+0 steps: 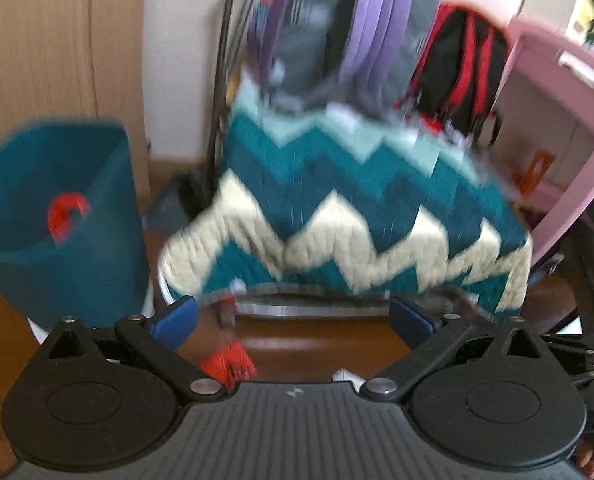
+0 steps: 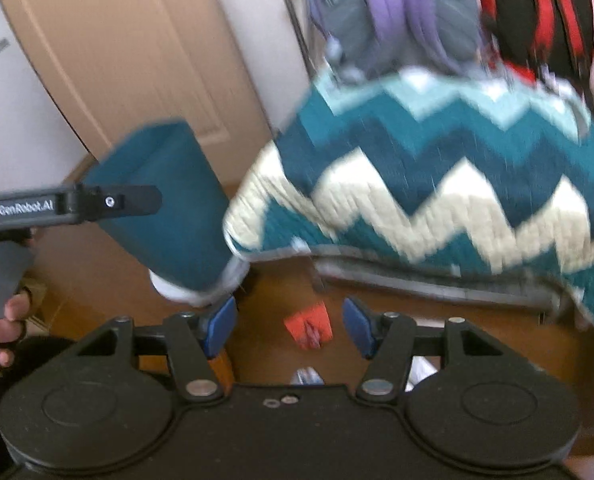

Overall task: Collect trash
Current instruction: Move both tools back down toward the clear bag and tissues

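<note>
A teal trash bin (image 1: 57, 216) stands on the wooden floor at the left, with a red piece of trash (image 1: 67, 212) inside; the bin also shows in the right wrist view (image 2: 169, 208). An orange-red crumpled wrapper (image 1: 229, 364) lies on the floor just below my left gripper (image 1: 293, 320), which is open and empty. In the right wrist view the wrapper (image 2: 309, 326) lies between the blue pads of my right gripper (image 2: 289, 324), which is open above it. A white scrap (image 2: 307, 376) lies nearer the camera. The left gripper's body (image 2: 69, 204) shows at the left.
A chair draped in a teal and cream zigzag blanket (image 1: 337, 208) stands ahead, with purple-grey (image 1: 353, 28) and black-red backpacks (image 1: 465, 64) behind. A pink shelf (image 1: 557, 140) is at the right. A beige door (image 2: 129, 60) is behind the bin. Both views are motion-blurred.
</note>
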